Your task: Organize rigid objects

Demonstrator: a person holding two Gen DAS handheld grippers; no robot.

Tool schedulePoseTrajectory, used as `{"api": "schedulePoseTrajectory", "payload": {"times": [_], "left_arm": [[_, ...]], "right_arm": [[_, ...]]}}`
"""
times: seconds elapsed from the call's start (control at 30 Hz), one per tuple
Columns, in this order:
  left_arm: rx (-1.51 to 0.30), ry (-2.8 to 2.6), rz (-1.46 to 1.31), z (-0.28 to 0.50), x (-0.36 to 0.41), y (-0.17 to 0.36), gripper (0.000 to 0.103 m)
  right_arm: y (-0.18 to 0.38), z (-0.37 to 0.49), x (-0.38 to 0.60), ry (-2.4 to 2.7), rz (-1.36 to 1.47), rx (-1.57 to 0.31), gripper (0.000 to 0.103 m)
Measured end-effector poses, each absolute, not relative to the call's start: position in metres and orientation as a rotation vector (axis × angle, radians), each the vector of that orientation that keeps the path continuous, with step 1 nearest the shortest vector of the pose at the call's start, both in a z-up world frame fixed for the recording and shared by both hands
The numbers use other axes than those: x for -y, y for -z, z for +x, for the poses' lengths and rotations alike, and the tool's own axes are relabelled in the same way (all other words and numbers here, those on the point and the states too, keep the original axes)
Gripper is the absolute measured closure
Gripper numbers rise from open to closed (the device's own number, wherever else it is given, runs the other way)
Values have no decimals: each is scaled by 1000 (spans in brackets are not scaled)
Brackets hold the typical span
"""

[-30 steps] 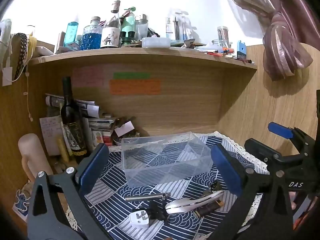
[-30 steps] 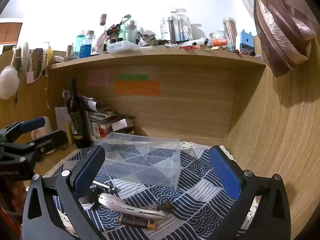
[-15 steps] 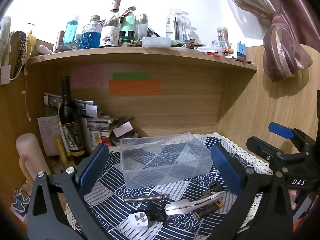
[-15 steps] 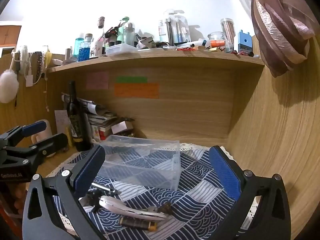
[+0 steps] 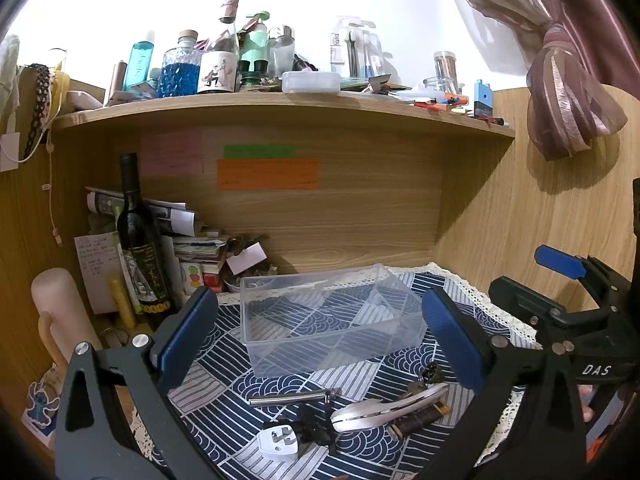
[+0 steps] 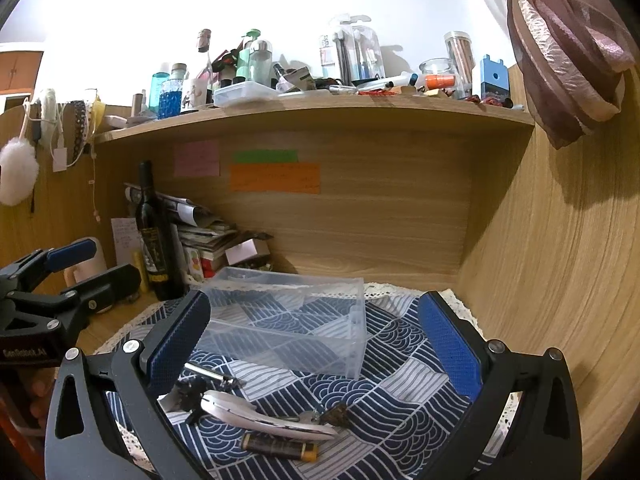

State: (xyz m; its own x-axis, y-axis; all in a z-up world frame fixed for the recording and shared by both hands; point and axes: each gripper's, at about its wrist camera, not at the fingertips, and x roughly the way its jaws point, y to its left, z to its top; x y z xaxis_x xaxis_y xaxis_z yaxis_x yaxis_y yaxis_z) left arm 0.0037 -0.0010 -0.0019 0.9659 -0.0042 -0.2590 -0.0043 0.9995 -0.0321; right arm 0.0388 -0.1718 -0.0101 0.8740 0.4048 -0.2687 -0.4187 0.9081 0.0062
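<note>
A clear plastic divided box (image 5: pixel 328 320) stands on a blue patterned cloth (image 5: pixel 224 404); it also shows in the right wrist view (image 6: pixel 292 328). In front of it lie a silver handle (image 5: pixel 384 404), a thin metal rod (image 5: pixel 292 398), a white plug (image 5: pixel 278 442), a dark battery (image 5: pixel 418 420) and keys (image 5: pixel 424 380). The right wrist view shows the handle (image 6: pixel 268 418), the battery (image 6: pixel 280 446) and the rod (image 6: pixel 208 372). My left gripper (image 5: pixel 320 340) is open and empty above the cloth. My right gripper (image 6: pixel 308 344) is open and empty, to the right of the left one.
A dark wine bottle (image 5: pixel 140 240), stacked papers and boxes (image 5: pixel 192 248) and a pink cylinder (image 5: pixel 60 312) stand at the back left. A wooden shelf (image 5: pixel 280 108) above holds several bottles and jars. Wooden walls close the back and right side (image 6: pixel 540 260).
Both grippers have risen and pulled back a little; the box and small items sit slightly lower in both views. Nothing on the cloth has moved.
</note>
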Motion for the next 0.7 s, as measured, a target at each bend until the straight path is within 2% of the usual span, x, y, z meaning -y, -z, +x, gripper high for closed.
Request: {"api": "schedulePoseTrajectory", "payload": {"times": [0.7], "left_arm": [[-260,0,-38,5,-4,2,0]], "right_arm": [[9,36,170,-430,-52,-249,0]]}}
